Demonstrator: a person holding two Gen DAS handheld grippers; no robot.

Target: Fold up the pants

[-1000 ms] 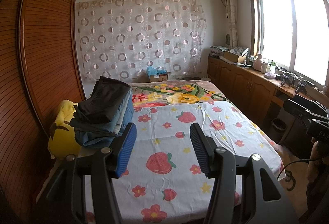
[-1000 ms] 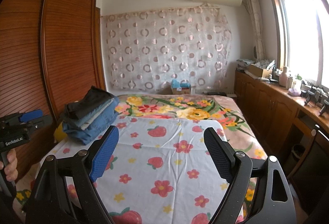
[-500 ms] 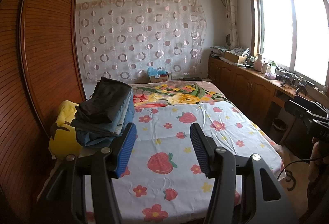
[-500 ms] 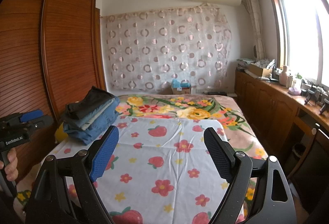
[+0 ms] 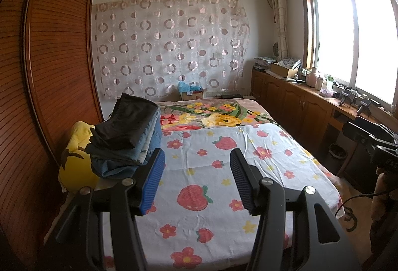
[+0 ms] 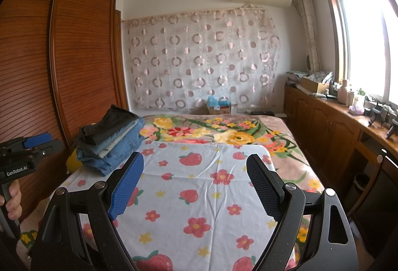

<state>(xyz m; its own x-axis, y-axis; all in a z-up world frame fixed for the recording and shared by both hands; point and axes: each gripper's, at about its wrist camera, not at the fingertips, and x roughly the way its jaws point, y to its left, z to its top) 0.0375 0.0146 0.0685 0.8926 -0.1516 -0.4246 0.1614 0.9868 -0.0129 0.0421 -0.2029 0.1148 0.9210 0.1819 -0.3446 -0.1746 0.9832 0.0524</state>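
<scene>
Denim and dark folded pants (image 5: 126, 136) are stacked at the bed's (image 5: 223, 196) left edge, seen from the left wrist, partly over a yellow plush toy (image 5: 77, 166). Left tongs (image 5: 196, 180) are held apart, empty, above the strawberry-print sheet (image 5: 261, 166).

From the right wrist, the right tongs (image 6: 195, 184) are spread wide, empty; the stack (image 6: 112, 144) is seen beside the wardrobe (image 6: 62, 72).

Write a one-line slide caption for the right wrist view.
Open right tool held above the strawberry-print sheet, a stack of folded pants waiting at the bed's left edge.
</scene>
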